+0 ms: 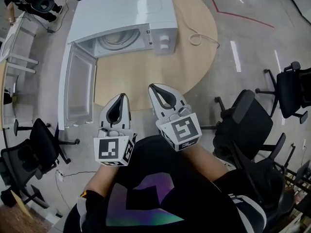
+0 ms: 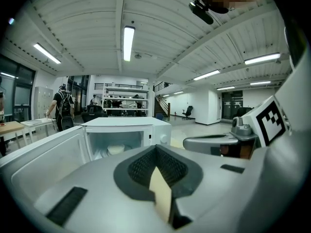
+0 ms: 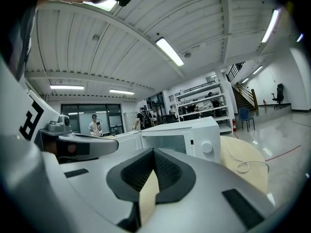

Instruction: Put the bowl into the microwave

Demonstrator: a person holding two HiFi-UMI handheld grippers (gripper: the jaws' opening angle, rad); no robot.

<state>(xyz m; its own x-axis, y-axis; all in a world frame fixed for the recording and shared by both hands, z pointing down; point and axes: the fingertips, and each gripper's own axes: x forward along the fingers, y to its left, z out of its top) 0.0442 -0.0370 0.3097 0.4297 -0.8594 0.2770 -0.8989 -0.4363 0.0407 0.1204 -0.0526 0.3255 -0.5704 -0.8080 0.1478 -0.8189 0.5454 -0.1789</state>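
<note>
Microwave point(image 1: 121, 13): smooth white shell, slight gloss. Table point(image 1: 146, 81): pale wood top, matt. Floor point(image 1: 252, 33): grey, polished, glossy with bright glare streaks.

Bright, even light from ceiling tubes point(image 2: 128, 42), strong fisheye curve, dark corners, soft blur up close

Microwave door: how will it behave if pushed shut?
The microwave door stands wide open on a side hinge, so it should swing as one rigid panel. It looks thin, probably light. The microwave just sits on the round table; a hard shove might shift it.
</note>
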